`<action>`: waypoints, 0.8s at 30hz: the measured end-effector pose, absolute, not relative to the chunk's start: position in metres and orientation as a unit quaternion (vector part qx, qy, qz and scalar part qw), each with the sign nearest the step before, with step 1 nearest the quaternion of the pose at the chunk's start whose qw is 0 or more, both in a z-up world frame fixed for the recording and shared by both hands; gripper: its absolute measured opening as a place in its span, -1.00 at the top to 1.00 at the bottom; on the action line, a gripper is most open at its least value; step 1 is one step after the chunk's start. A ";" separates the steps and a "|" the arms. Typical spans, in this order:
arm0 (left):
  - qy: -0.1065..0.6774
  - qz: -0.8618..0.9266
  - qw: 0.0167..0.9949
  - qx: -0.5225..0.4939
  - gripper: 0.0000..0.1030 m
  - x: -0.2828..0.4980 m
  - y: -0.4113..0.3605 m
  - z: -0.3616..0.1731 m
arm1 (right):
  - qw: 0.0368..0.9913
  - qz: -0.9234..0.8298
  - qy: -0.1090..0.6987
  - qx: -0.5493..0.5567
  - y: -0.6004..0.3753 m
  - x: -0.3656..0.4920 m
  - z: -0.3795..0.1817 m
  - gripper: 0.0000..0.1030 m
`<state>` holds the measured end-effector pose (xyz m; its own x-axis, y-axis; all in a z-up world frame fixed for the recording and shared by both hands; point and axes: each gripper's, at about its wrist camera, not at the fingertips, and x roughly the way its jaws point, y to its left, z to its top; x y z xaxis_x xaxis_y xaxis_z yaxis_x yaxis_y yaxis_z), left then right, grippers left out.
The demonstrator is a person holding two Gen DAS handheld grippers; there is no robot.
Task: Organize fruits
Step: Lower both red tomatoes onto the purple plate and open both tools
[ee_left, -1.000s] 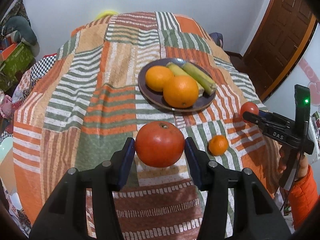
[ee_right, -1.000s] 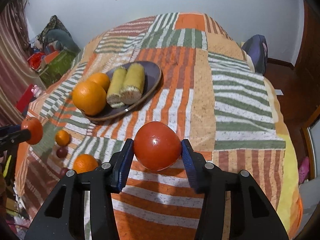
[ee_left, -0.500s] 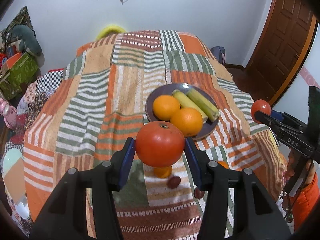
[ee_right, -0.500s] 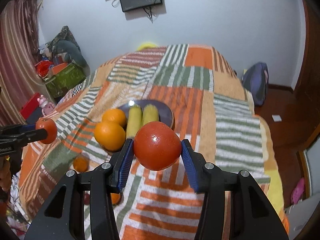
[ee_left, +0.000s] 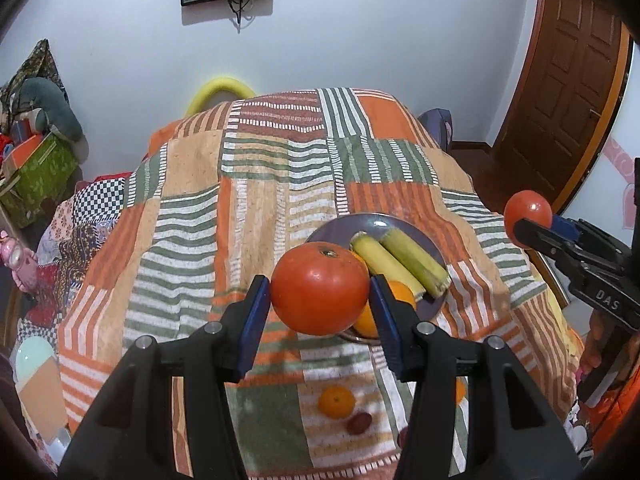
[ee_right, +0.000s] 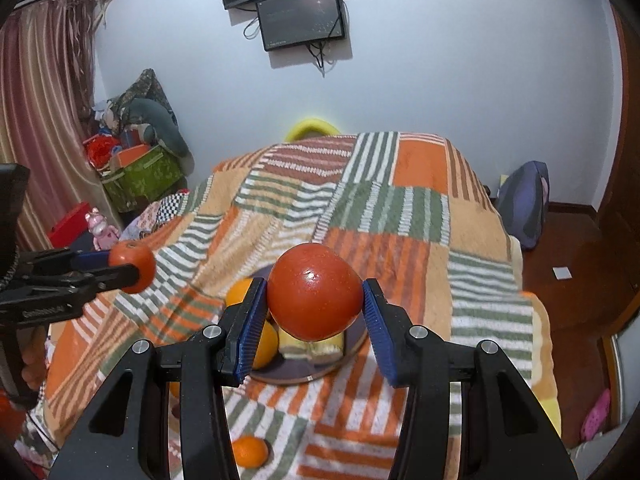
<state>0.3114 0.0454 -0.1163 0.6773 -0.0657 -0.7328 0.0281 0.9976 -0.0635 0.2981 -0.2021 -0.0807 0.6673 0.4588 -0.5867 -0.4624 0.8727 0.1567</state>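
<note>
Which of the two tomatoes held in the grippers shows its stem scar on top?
The tomato in the left gripper: a brown scar sits on top. The right gripper's tomato shows only smooth skin.

Glossy smooth tomato above fuzzy woven blanket

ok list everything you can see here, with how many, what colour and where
tomatoes: 2, red, one in each gripper, in the air
plate: 1, dark, on the blanket
oranges: 2, orange, on the plate
corn pieces: 2, yellow-green, side by side on the plate
small oranges: at least 2, near edge of blanket
dark red fruits: at least 1, beside a small orange
blanket: 1, orange, green, white patchwork
screens: 2, black, on the wall
left gripper: black, blue jaws
right gripper: same
</note>
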 end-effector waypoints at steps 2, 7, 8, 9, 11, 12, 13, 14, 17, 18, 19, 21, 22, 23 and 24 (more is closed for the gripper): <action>0.404 -0.028 0.914 -0.023 0.01 0.320 0.046 -0.119 | 0.913 0.255 0.318 -0.002 -0.199 0.302 -0.079 0.14; 0.411 -0.031 0.911 -0.020 0.01 0.342 0.047 -0.127 | 0.913 0.261 0.315 -0.007 -0.186 0.316 -0.080 0.14; 0.411 -0.031 0.911 -0.020 0.01 0.346 0.048 -0.128 | 0.912 0.262 0.315 -0.008 -0.183 0.319 -0.081 0.14; 0.412 -0.033 0.910 -0.021 0.01 0.352 0.048 -0.130 | 0.912 0.262 0.315 -0.010 -0.180 0.322 -0.082 0.13; 0.414 -0.035 0.909 -0.023 0.01 0.361 0.048 -0.134 | 0.911 0.264 0.317 -0.015 -0.173 0.328 -0.087 0.13; 0.415 -0.037 0.909 -0.024 0.01 0.367 0.048 -0.136 | 0.911 0.264 0.318 -0.017 -0.172 0.331 -0.088 0.13; 0.415 -0.038 0.908 -0.025 0.01 0.372 0.048 -0.139 | 0.910 0.264 0.319 -0.020 -0.169 0.335 -0.092 0.13; 0.416 -0.039 0.908 -0.026 0.01 0.377 0.048 -0.141 | 0.910 0.263 0.321 -0.023 -0.166 0.339 -0.095 0.13; 0.422 -0.038 0.905 -0.027 0.01 0.393 0.050 -0.151 | 0.906 0.265 0.329 -0.024 -0.160 0.351 -0.103 0.13; 0.425 -0.038 0.904 -0.029 0.01 0.400 0.050 -0.155 | 0.905 0.265 0.332 -0.026 -0.158 0.355 -0.106 0.13; 0.428 -0.039 0.903 -0.033 0.01 0.405 0.051 -0.159 | 0.904 0.264 0.334 -0.028 -0.155 0.359 -0.110 0.14; 0.435 -0.043 0.898 -0.046 0.01 0.417 0.054 -0.167 | 0.902 0.263 0.340 -0.035 -0.150 0.368 -0.117 0.13; 0.438 -0.045 0.896 -0.052 0.01 0.422 0.056 -0.171 | 0.901 0.262 0.343 -0.040 -0.147 0.373 -0.121 0.14; 0.442 -0.047 0.894 -0.057 0.01 0.427 0.057 -0.175 | 0.900 0.261 0.346 -0.043 -0.145 0.377 -0.124 0.14; 0.447 -0.049 0.891 -0.061 0.01 0.433 0.057 -0.180 | 0.899 0.261 0.349 -0.045 -0.143 0.381 -0.128 0.14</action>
